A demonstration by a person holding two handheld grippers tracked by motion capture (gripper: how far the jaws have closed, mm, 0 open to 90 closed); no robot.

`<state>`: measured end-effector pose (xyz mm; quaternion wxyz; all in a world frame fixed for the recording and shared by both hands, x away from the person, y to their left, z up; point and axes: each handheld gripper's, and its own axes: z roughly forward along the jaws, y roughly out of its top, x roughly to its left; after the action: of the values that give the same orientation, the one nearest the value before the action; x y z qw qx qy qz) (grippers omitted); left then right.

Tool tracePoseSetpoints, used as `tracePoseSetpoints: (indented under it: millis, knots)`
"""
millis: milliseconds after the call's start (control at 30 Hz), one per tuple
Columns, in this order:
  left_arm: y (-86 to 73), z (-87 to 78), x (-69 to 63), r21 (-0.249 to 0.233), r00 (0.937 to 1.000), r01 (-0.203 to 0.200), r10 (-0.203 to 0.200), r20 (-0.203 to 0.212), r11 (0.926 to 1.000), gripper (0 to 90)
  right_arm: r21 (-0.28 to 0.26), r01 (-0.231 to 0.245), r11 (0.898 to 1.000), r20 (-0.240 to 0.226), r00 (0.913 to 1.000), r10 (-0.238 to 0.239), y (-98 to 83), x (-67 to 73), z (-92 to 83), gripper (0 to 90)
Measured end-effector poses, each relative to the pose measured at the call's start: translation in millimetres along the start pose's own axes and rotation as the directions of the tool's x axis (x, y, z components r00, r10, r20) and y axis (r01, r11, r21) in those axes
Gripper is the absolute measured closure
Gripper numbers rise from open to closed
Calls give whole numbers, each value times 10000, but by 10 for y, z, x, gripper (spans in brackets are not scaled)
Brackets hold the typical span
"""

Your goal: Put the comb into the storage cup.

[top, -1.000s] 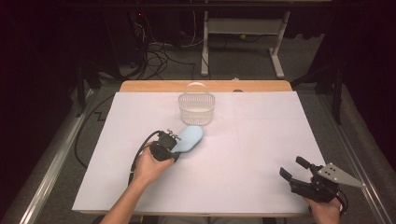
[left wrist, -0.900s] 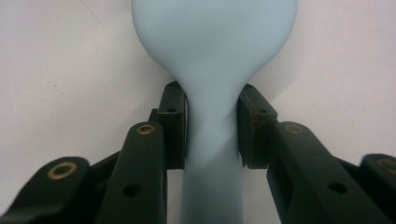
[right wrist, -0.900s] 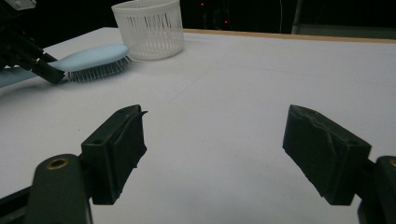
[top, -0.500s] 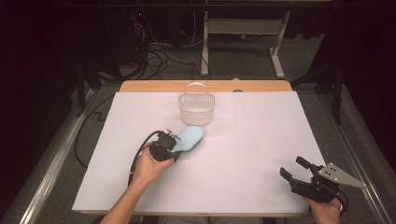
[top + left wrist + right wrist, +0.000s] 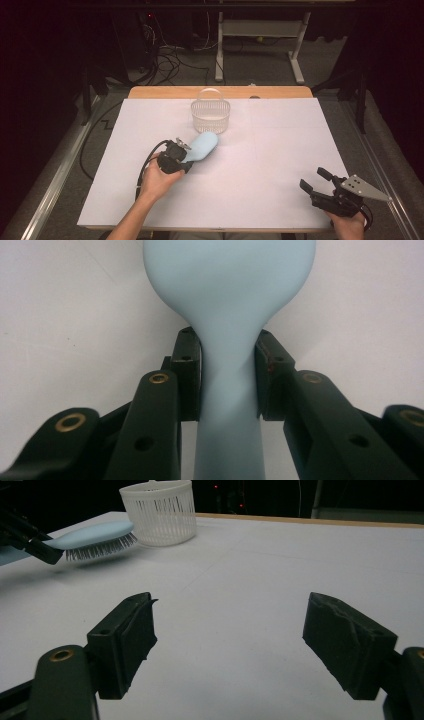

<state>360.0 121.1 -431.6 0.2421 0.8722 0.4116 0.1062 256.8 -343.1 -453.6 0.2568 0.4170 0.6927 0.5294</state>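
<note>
Now left claw (image 5: 227,375) clamped on pale blue plastic hairbrush (image 5: 202,146) at neck; right claw (image 5: 227,645) wide open, empty. Risk: brush pivots, bristles catch rim of white mesh basket (image 5: 210,116) at 12 o'clock, basket tips.

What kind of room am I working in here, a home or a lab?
Most likely a lab or recording workspace, not a home. The table is covered in plain white sheeting, loose cables lie on the dark floor behind it, and a bare metal desk frame stands further back. On the table are a white basket and a blue hairbrush.

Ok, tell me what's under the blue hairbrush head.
The blue hairbrush, clamped at its neck by the left gripper, has bristles pointing down over the white table cover. Whether the tips touch is unclear.
</note>
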Motion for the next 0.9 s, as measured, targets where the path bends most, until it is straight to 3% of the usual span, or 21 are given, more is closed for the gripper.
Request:
tracePoseSetpoints:
  millis: [600, 733, 900]
  knots:
    - [-244, -117, 4, -983, 9981, 377, -327, 523, 9944, 686, 36, -86, 10000, 62, 9999, 86, 5, 7, 14, 215]
    - [-323, -151, -8, -1352, 9967, 476, -381, 720, 9897, 686, -161, -511, 9986, -11, 9987, 511, 12, -7, -9, 214]
    - [-371, -158, 0, -1468, 9961, 523, -412, 779, 9878, 686, -129, -510, 9986, 26, 9987, 511, 33, 2, 11, 214]
